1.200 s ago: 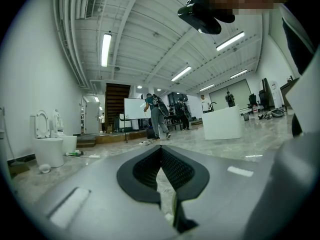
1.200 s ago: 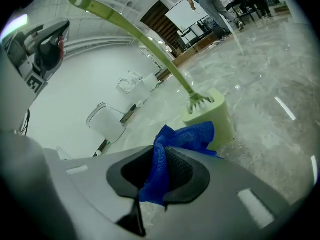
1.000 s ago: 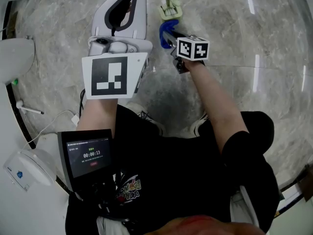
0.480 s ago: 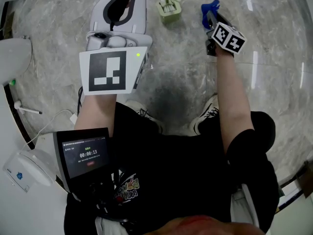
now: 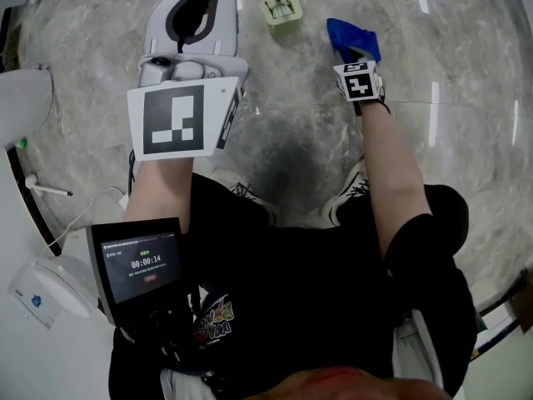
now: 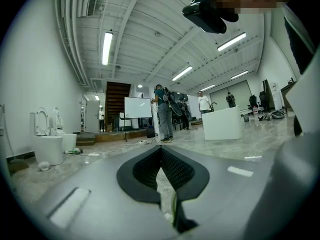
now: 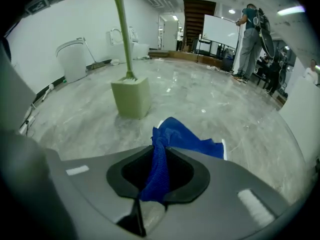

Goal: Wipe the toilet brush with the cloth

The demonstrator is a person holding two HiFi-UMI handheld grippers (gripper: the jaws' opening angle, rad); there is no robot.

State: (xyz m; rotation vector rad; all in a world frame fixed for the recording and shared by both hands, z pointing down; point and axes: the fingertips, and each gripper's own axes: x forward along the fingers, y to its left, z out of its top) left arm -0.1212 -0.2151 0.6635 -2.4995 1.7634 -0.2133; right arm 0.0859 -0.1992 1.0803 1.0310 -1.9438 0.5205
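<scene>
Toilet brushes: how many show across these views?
1. The toilet brush stands in its pale green holder on the floor, just beyond the blue cloth in the right gripper view. Others may be hidden outside the views.

The floor (image 5: 466, 73) under me is polished grey marble. A pale green holder (image 7: 131, 98) stands upright on it, the toilet brush (image 7: 121, 34) in it. My shoes (image 5: 250, 200) rest there too, and at my left a white toilet (image 5: 25, 98) and what looks like a thin cable (image 5: 79, 217).
</scene>
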